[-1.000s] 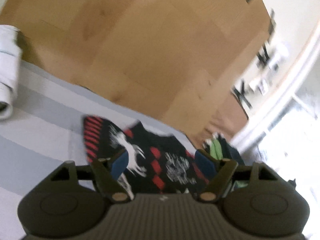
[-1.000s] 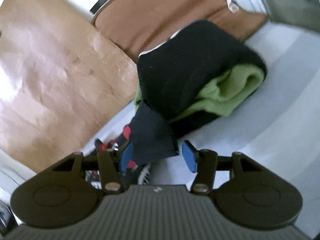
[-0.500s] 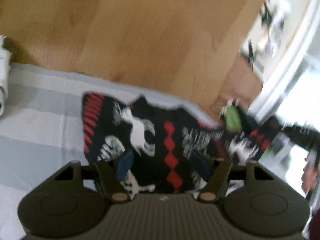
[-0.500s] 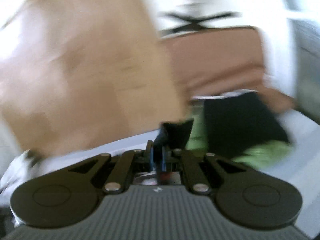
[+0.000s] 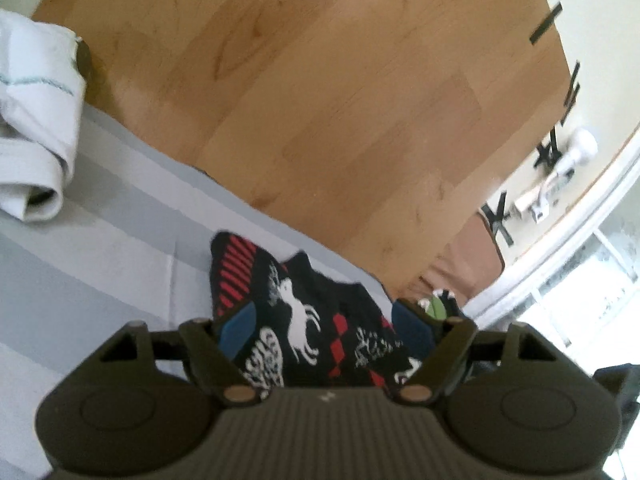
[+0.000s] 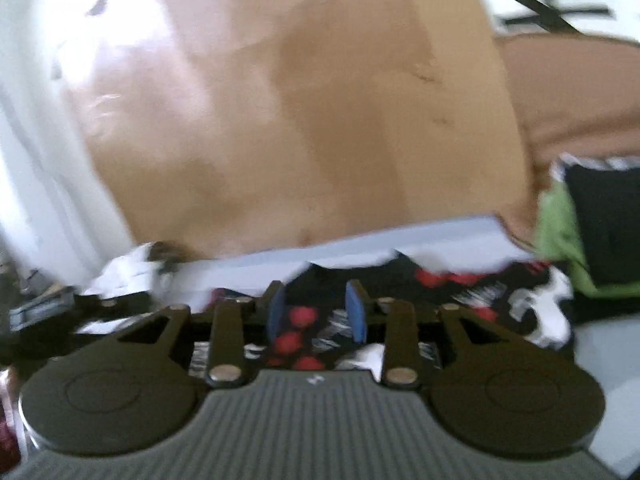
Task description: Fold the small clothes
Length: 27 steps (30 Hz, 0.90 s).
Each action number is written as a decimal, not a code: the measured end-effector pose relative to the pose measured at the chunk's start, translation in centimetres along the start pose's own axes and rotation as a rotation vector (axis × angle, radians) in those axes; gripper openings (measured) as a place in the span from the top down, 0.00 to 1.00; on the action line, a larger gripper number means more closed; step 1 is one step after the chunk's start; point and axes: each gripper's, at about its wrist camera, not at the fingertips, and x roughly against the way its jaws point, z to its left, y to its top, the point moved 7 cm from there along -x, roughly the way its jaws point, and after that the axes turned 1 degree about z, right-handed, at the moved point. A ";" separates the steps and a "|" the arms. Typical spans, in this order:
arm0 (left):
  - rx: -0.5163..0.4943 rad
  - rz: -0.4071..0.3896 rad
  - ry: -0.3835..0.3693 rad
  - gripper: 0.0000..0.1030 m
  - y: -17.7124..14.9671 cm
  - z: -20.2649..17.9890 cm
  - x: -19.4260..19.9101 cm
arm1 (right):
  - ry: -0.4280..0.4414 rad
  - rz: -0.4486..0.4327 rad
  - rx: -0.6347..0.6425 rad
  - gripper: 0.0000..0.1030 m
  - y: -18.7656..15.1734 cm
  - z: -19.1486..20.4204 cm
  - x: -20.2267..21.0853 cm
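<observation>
A black sock with red and white reindeer pattern (image 5: 304,320) lies flat on the grey striped bed cover (image 5: 100,280). My left gripper (image 5: 326,322) is open just above it, with the sock between the blue pads (image 5: 240,326). In the right wrist view the same sock (image 6: 460,292) stretches to the right. My right gripper (image 6: 316,312) is partly open over it and holds nothing.
A folded white cloth (image 5: 32,120) lies at the bed's left edge. A rolled black and green garment (image 6: 588,224) sits at the right. A wooden floor (image 5: 320,80) lies beyond the bed edge, with a brown mat (image 6: 580,92) on it.
My right gripper was shut on the sock's end half a second ago; it has let go and opened over the laid-out sock. The left gripper stayed open above the sock.
</observation>
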 end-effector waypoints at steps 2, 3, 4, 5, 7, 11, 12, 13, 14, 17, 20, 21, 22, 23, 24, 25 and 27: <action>-0.029 0.031 0.013 0.25 -0.7 -0.3 -0.9 | -0.096 0.113 -0.029 0.69 -3.4 -2.7 -2.5; -0.044 0.049 0.025 0.25 -1.2 -0.3 -1.4 | -0.106 0.103 -0.048 0.69 -5.2 -4.2 -3.4; -0.061 0.068 0.040 0.24 -1.6 -0.3 -2.0 | -0.089 0.052 -0.046 0.69 -5.8 -4.4 -2.9; -0.081 0.079 0.057 0.24 -1.9 -0.3 -2.4 | -0.082 0.057 -0.049 0.68 -6.0 -4.2 -2.5; -0.119 0.085 0.075 0.23 -2.3 -0.4 -2.8 | -0.067 0.042 -0.054 0.61 -5.6 -3.4 -0.5; -0.164 0.072 0.092 0.22 -2.5 -0.7 -2.4 | -0.054 -0.041 0.042 0.50 -6.0 -2.6 5.5; -0.166 0.071 0.105 0.22 -2.4 -0.8 -2.4 | -0.054 -0.043 0.048 0.50 -6.7 -2.7 6.7; -0.164 0.070 0.129 0.22 -2.3 -0.8 -2.2 | -0.058 -0.047 0.047 0.50 -7.4 -3.2 7.9; -0.156 0.067 0.154 0.22 -2.1 -0.9 -1.8 | -0.065 -0.047 0.040 0.50 -7.7 -3.7 9.0; -0.140 0.053 0.142 0.22 -2.8 -1.6 1.1 | -0.070 -0.039 0.009 0.50 -10.2 -5.6 12.2; -0.169 0.047 0.140 0.21 -5.0 -2.2 5.4 | -0.077 -0.029 -0.017 0.50 -12.6 -7.9 15.3; -0.182 0.049 0.147 0.21 -5.9 -2.2 6.9 | -0.074 -0.025 -0.029 0.50 -13.1 -8.7 16.3; -0.196 0.057 0.154 0.21 -7.1 -2.3 8.4 | -0.064 -0.022 -0.040 0.50 -13.3 -9.2 17.7; -0.210 0.066 0.161 0.21 -8.2 -2.3 9.9 | -0.054 -0.019 -0.052 0.50 -13.9 -9.7 18.3; -0.222 0.073 0.170 0.21 -9.3 -2.4 11.3 | -0.044 -0.016 -0.064 0.50 -14.4 -10.2 18.9; -0.236 0.081 0.180 0.21 -10.6 -2.5 12.8 | -0.036 -0.014 -0.078 0.50 -15.0 -10.7 19.1; -0.251 0.097 0.193 0.21 -12.9 -2.7 15.0 | -0.012 -0.011 -0.094 0.50 -15.5 -11.1 19.8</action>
